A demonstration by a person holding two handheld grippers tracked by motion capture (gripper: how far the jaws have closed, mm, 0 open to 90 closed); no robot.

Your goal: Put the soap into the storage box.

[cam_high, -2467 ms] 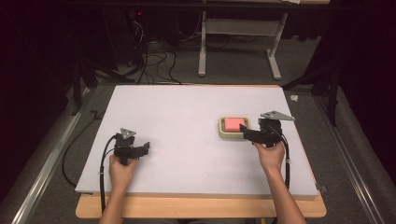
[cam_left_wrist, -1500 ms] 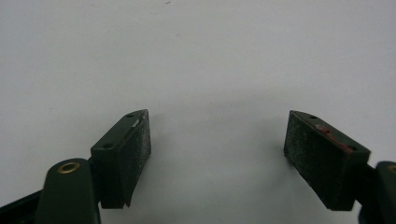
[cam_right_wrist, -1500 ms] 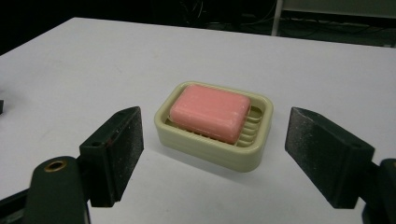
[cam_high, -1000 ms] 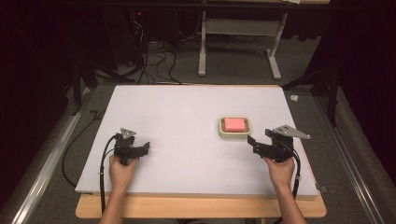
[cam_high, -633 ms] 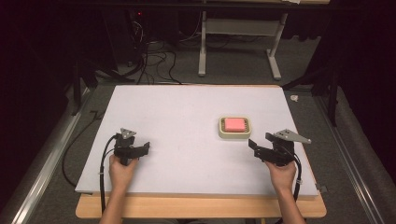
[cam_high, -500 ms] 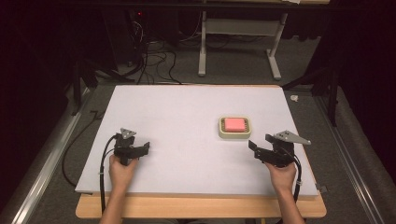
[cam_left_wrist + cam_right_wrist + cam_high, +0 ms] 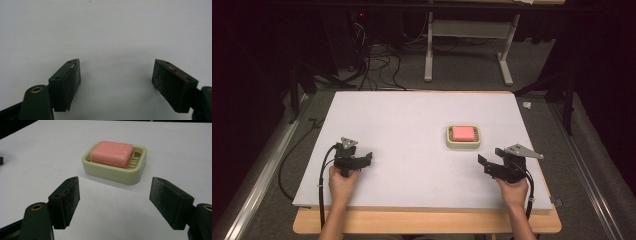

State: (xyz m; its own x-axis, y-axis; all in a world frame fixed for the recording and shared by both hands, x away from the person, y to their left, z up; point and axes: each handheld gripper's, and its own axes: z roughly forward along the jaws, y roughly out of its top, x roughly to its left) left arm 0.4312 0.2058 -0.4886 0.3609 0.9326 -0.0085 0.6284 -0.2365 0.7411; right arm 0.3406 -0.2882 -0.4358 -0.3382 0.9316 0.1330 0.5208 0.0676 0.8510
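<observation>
White board [image 7: 412, 125] lies bare; soap dish [image 7: 463, 136] alone obstructs.

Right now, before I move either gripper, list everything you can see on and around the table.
soap: one, pink, lying in the dish
dish: one, cream, right half of the board, apart from both grippers
board: one, white, covering most of the table
table: one, wooden, edge showing along the near side
frame: one, pale grey, on the floor beyond the table
cables: several, black, on the floor beyond the table
left gripper: one, black, open, near left of the board
right gripper: one, black, open, near right, pointing towards the dish
hands: two, one holding each gripper
</observation>
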